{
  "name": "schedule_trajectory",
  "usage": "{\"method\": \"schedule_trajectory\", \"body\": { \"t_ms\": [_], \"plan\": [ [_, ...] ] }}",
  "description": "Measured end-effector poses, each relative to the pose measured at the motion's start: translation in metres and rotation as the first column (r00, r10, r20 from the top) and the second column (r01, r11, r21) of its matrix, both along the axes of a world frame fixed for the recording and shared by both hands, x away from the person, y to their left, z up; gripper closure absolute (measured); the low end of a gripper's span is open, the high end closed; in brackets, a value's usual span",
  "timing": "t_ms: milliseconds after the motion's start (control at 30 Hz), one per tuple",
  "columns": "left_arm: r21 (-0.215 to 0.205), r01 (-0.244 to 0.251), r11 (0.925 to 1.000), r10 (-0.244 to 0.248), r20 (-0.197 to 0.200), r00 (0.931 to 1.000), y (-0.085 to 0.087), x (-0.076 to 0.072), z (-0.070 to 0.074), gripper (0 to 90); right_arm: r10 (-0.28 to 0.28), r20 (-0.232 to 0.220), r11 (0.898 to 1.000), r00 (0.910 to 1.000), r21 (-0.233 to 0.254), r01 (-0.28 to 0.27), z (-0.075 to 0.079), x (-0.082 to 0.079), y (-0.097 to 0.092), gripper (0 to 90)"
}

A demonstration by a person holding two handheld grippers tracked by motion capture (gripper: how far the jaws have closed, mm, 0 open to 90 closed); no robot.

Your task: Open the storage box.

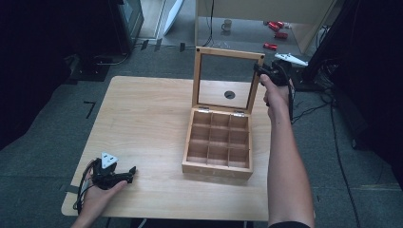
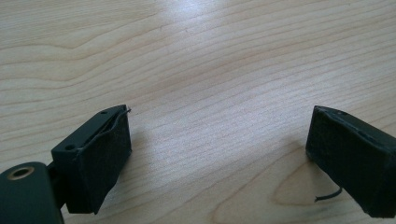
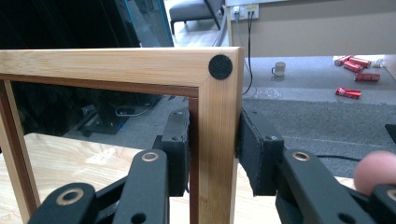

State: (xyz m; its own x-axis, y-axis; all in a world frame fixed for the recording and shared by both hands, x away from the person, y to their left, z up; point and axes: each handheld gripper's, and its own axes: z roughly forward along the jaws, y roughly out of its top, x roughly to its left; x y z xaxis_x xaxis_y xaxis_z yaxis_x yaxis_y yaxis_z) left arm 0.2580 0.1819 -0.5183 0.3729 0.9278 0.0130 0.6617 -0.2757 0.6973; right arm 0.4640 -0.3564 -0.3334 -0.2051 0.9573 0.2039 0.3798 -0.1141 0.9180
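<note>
A wooden box (image 1: 217, 167) with several square compartments stands on the right half of the table. Its glass-paned lid (image 1: 228, 53) is raised upright at the back. My right gripper (image 1: 260, 71) is at the lid's upper right corner, shut on the right rail of the frame. In the right gripper view the pads press both sides of the lid frame (image 3: 217, 116), just below a round black felt dot (image 3: 220, 66). My left gripper (image 1: 129, 174) rests at the table's front left, far from the box. Its jaws stand open over bare wood in the left gripper view (image 2: 217, 149).
The light wooden table (image 1: 142, 114) has a round dark hole (image 1: 229, 94), seen through the lid's glass. Behind the table, a mug (image 1: 227, 24) and red packets (image 1: 275, 26) lie on the grey floor. Cables run along the floor at the right.
</note>
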Motion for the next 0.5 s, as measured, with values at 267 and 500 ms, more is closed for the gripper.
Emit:
{"method": "schedule_trajectory", "body": {
  "t_ms": [267, 500],
  "plan": [
    [0.000, 0.003, 1.0000, -0.003, 0.000, 1.0000, -0.0001, -0.0001, 0.0000, 6.9, 0.006, -0.006, 1.000, 1.0000, 0.007, -0.006, 0.0000, 0.0061, 0.0027, 66.2],
    [0.000, 0.003, 1.0000, -0.003, 0.000, 1.0000, -0.0001, -0.0001, 0.0000, 6.9, 0.004, -0.004, 1.000, 1.0000, 0.004, -0.004, 0.0006, 0.0050, 0.0041, 66.1]
  ]
}}
